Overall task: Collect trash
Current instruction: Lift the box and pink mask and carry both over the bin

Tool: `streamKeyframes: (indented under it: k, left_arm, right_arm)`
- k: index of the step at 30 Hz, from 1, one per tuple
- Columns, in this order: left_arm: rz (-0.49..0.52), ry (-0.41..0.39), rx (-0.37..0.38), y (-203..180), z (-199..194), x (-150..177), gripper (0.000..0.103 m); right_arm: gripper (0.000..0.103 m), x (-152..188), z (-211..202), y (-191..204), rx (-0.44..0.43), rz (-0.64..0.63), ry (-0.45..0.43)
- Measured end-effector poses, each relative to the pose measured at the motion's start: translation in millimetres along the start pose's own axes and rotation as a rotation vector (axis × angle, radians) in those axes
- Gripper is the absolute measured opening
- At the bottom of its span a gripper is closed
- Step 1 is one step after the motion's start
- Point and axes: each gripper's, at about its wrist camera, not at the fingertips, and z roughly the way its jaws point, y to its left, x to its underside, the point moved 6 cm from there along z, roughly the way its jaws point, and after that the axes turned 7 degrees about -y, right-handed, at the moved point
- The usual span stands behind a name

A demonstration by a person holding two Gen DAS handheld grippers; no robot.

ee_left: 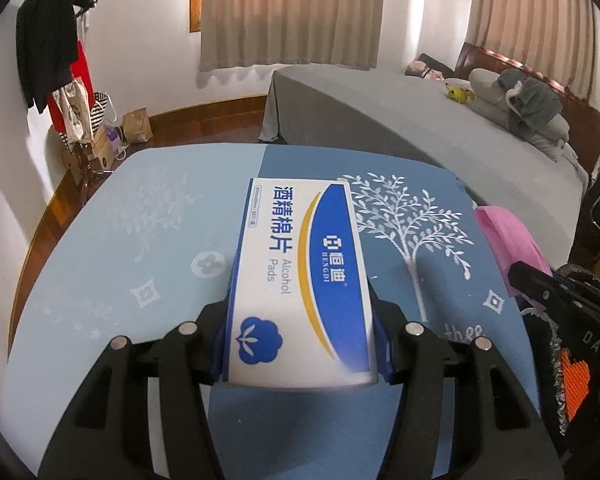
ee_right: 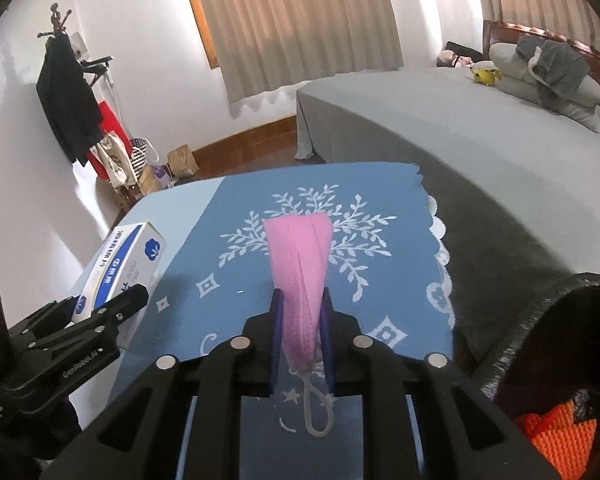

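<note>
A: What could go wrong?

B: The alcohol pads box [ee_left: 300, 280] is clamped at its near end by the half-open left gripper [ee_left: 300, 344], above the middle of the blue table [ee_left: 100, 260]; a slackened pinch could let it tip out. The pink mask [ee_right: 300, 272] is pinched in the nearly shut right gripper [ee_right: 300, 332]; its loop [ee_right: 318, 412] dangles and could be snagged.

A: Room?

B: The table's far edge is faced by the bed [ee_right: 460, 128]; no bin is seen.

The box [ee_left: 300, 280] sits in the left gripper [ee_left: 300, 344] above the desk [ee_left: 100, 260], left of the mask [ee_right: 300, 276] in the right gripper [ee_right: 300, 344]. Behind the desk stands the bed [ee_left: 380, 112]; bags [ee_left: 138, 124] lie on the floor at far left.
</note>
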Motion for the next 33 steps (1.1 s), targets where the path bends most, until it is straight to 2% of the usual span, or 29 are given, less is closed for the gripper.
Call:
streamKeyframes:
  k: [13,21,33]
  left_arm:
    - [0.036,-0.033,0.037,-25,-39,-10,0.054]
    - [0.069,-0.056,0.087,-57,-66,-13,0.054]
    - [0.128,-0.079,0.187,-120,-97,-6,0.054]
  right_arm:
    - [0.017,-9,-49,-7,-0.003,0.009,-0.058]
    - [0.017,-14,-89,-17,0.019,0.008,-0.103]
    - [0.017,-12,-146,-51,0.071,0.030,-0.157]
